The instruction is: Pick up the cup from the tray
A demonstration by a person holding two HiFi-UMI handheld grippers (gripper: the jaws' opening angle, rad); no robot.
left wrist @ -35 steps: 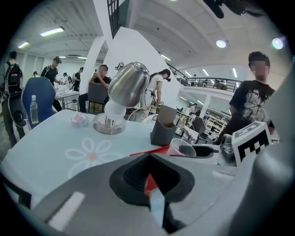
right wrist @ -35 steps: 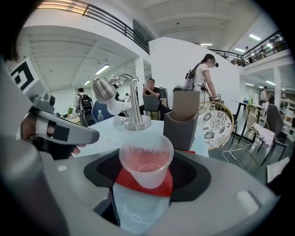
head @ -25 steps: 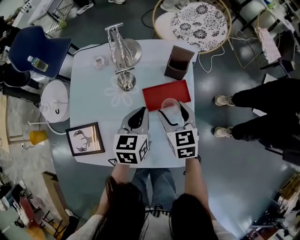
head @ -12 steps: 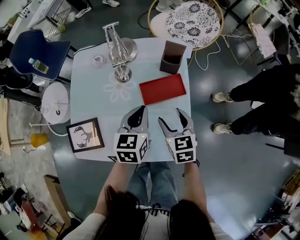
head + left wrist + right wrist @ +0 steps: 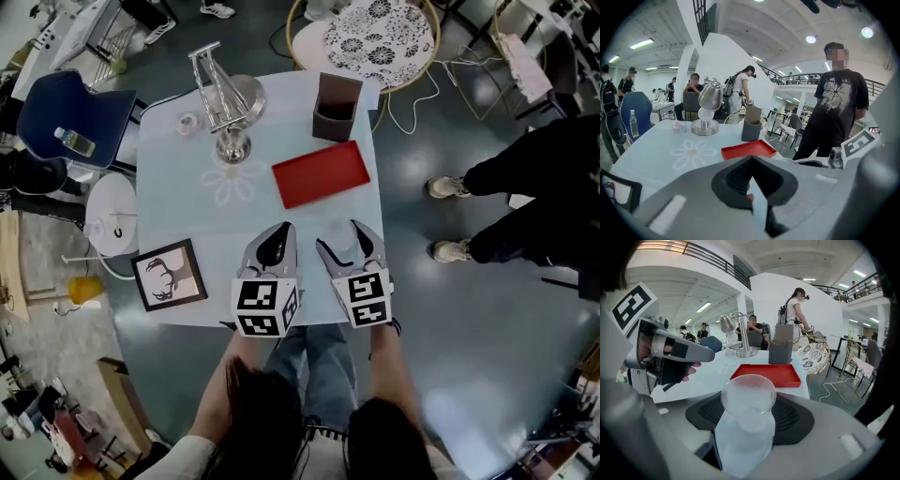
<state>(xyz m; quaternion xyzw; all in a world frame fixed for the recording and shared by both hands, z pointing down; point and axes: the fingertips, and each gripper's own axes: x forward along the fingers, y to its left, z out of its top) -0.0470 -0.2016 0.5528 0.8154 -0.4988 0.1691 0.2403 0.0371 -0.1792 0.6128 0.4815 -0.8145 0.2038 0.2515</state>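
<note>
Frosted clear plastic, the cup (image 5: 748, 401) is sitting clamped between the right gripper's (image 5: 342, 239) widely spread jaws, over the table's (image 5: 187, 211) near edge (well apart from the red tray (image 5: 322, 173)). The left gripper (image 5: 278, 234) is holding its jaws together, empty.

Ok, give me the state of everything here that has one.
right gripper: shut on the cup.
left gripper: shut, empty.
cup: off the red tray, between the jaws.
red tray: empty, flat on the table.
brown holder: upright.
picture frame: lying flat.
</note>
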